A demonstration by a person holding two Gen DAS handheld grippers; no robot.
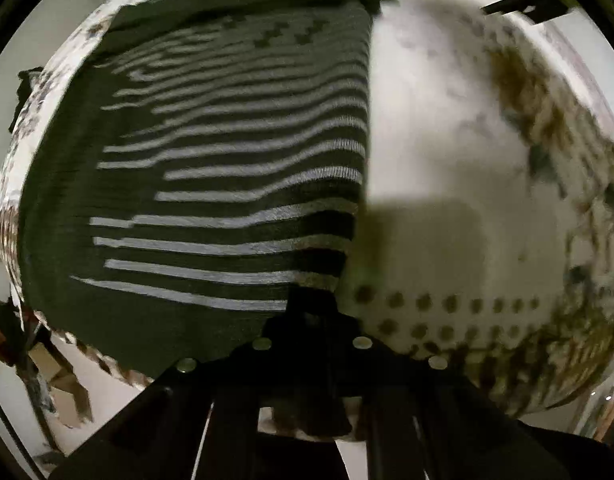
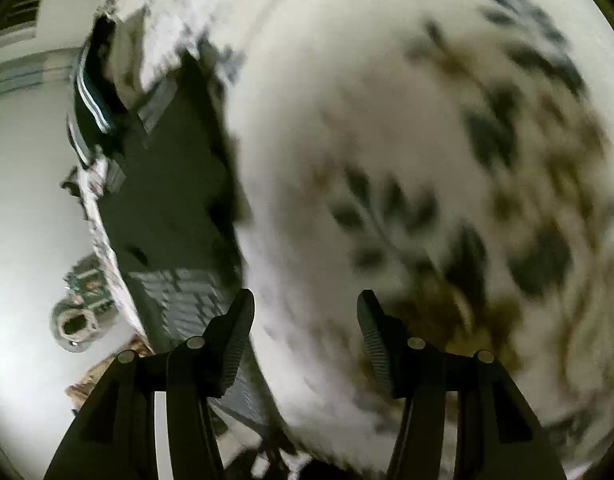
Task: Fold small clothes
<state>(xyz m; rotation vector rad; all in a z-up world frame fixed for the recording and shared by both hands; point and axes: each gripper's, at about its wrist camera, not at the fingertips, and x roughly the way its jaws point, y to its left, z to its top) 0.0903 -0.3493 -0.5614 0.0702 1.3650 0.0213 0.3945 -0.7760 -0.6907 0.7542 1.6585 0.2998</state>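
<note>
A dark green knit garment with pale stripes (image 1: 227, 160) lies spread flat on the patterned white tablecloth (image 1: 447, 128) and fills the left half of the left wrist view. My left gripper (image 1: 313, 304) is shut at the garment's near right corner; whether cloth is pinched between the tips is hidden. In the right wrist view the same garment (image 2: 167, 200) lies to the left, blurred. My right gripper (image 2: 305, 320) is open and empty above the floral tablecloth (image 2: 387, 120), just right of the garment's edge.
The tablecloth's patterned border (image 1: 527, 360) marks the table's near edge. Another dark striped garment (image 2: 93, 96) lies at the far left. A shiny metal object (image 2: 73, 326) sits on the floor below the table's left edge.
</note>
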